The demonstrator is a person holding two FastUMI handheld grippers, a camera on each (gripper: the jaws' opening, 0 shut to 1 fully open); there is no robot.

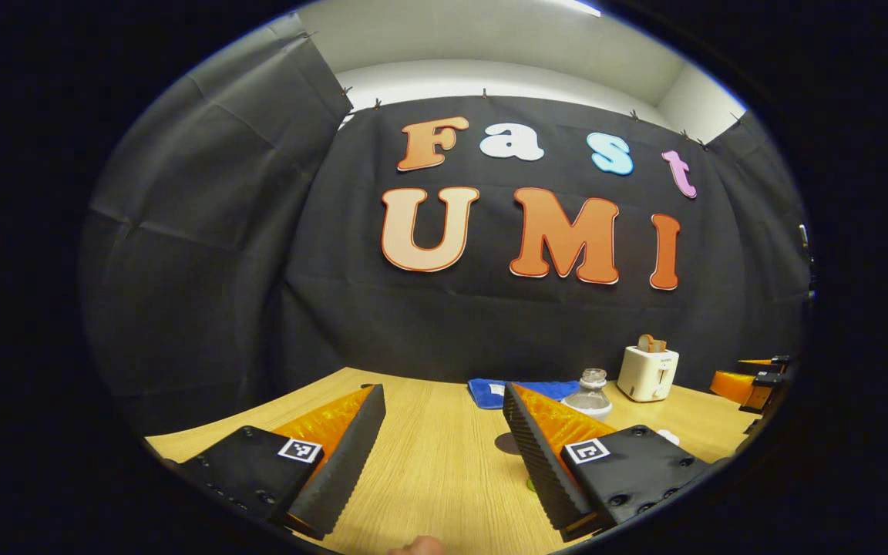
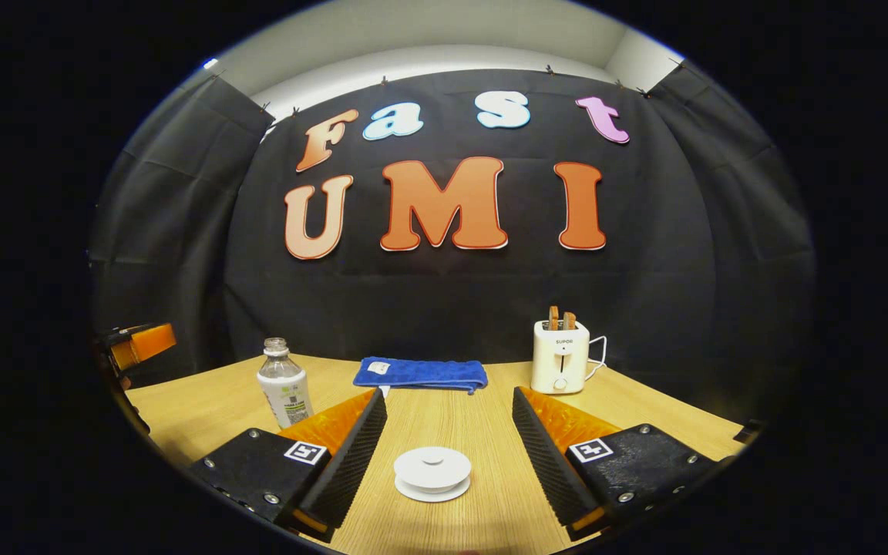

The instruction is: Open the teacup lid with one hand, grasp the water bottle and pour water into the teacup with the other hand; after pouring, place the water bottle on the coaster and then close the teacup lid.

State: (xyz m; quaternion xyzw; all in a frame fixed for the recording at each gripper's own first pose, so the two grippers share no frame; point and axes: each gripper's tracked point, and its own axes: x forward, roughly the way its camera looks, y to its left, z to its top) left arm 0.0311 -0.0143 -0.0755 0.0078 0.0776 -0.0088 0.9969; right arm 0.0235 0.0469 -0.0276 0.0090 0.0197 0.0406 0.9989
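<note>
— Anything done yet?
— No. Lid [image 2: 432, 465] sits on the teacup between the spread right gripper [image 2: 444, 439]; bottle [image 2: 284, 382] stands far left on the counter [image 2: 452, 416], untouched.
— Left gripper [image 1: 444, 432]?
— Spread too, holding nothing.

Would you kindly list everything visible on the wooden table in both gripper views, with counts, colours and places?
Light wooden table: one, tan, under everything.
White lidded teacup: one, white, lid on, between the right gripper's fingers.
Clear plastic water bottle: one, clear, uncapped, upright, left of the cloth in the right gripper view.
Folded blue cloth: one, blue, at the table's back edge.
White toaster: one, white, with brown toast in its slots, right of the cloth.
Dark round coaster: one, dark, partly hidden behind a finger in the left gripper view.
Left gripper: one, open, above bare table.
Right gripper: one, open, straddling the teacup.
</note>
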